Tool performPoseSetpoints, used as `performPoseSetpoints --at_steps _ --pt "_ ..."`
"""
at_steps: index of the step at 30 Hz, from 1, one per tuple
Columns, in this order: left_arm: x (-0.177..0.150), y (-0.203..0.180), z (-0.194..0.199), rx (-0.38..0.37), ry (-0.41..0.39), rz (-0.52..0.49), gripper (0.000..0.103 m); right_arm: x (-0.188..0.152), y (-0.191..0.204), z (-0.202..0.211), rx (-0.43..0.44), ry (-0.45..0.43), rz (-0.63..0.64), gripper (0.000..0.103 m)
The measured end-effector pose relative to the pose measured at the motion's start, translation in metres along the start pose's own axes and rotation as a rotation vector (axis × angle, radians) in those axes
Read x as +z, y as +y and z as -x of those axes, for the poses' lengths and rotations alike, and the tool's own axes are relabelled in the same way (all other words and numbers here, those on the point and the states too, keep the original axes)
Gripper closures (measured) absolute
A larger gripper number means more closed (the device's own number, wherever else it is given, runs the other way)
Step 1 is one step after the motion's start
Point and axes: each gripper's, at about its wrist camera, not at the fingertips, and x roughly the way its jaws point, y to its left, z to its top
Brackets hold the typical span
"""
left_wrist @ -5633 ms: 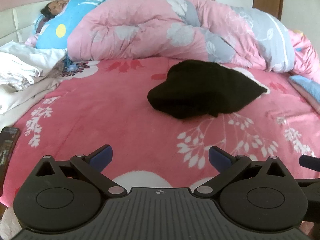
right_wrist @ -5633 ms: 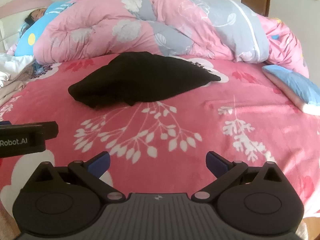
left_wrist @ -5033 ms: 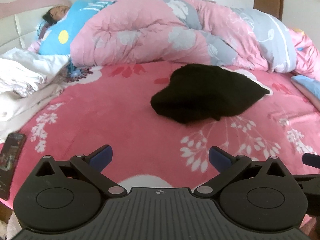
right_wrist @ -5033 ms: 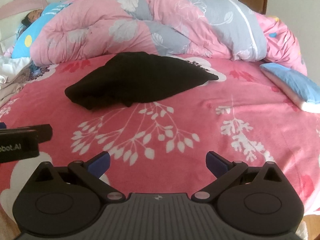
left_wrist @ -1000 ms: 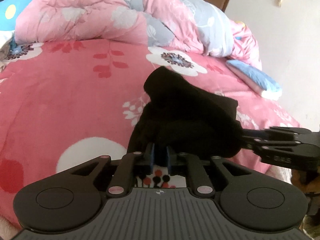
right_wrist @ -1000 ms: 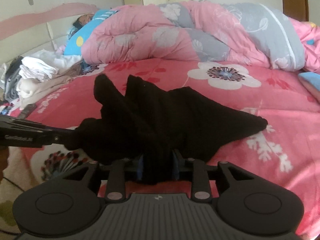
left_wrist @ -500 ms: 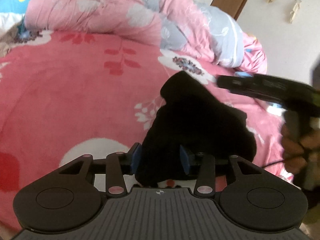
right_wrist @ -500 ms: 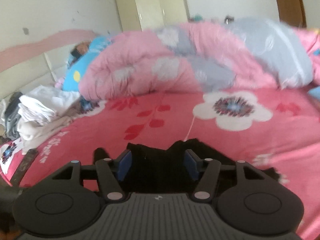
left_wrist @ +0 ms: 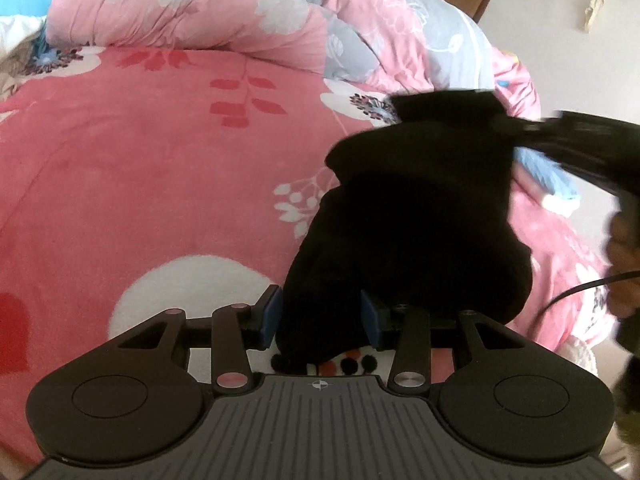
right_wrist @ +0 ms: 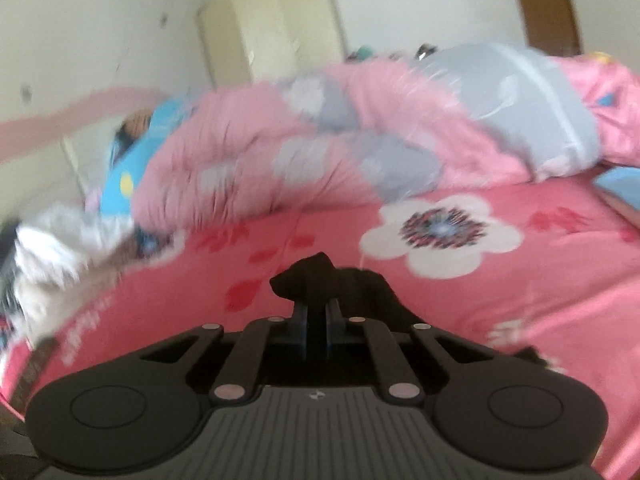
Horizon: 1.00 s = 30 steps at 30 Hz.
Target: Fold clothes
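Observation:
A black garment (left_wrist: 420, 200) lies bunched on the pink flowered bed cover (left_wrist: 160, 160). In the left wrist view its near end sits between the blue pads of my left gripper (left_wrist: 320, 316), whose jaws stand apart and do not squeeze it. My right gripper (left_wrist: 504, 120) comes in blurred from the right, holding the garment's far top corner up off the bed. In the right wrist view the right gripper (right_wrist: 317, 320) has its jaws closing, nearly together, with a peak of the black garment (right_wrist: 312, 276) pinched between the pads.
A rolled pink and grey quilt (left_wrist: 240, 12) runs along the back of the bed, with a person (right_wrist: 132, 124) lying at its left end. White clothes (right_wrist: 52, 248) are piled at the left. A blue pillow (left_wrist: 552, 176) lies at the right edge. A hand (left_wrist: 624, 248) shows at far right.
The left jaws have widened around the cloth they were pinching. The right gripper let go of the near edge, opened, swung up and over, and closed on the garment's far corner.

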Motion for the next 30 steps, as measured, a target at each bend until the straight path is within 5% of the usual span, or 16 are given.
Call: performPoseSetpoints --at_steps 7,15,20,22,27,30 --pt "-0.002 -0.007 0.003 0.026 0.028 -0.021 0.061 -0.017 -0.069 0.071 -0.054 -0.101 -0.218 0.096" --pt "0.01 -0.01 0.012 -0.025 0.046 0.044 0.058 -0.082 -0.153 0.073 -0.186 0.039 -0.52 0.094" --pt "0.027 -0.008 0.008 -0.052 0.042 0.097 0.041 -0.104 -0.183 0.071 -0.093 0.092 -0.706 0.08" --pt "0.033 -0.01 -0.005 -0.076 0.079 0.079 0.027 -0.102 -0.188 0.075 -0.043 0.064 -0.723 0.058" --pt "0.035 -0.027 -0.04 -0.085 0.19 -0.004 0.029 -0.094 -0.194 0.064 0.04 0.059 -0.725 0.045" --pt "0.031 -0.046 -0.036 -0.092 0.17 -0.104 0.046 -0.087 -0.188 0.041 0.034 0.108 -0.664 0.045"
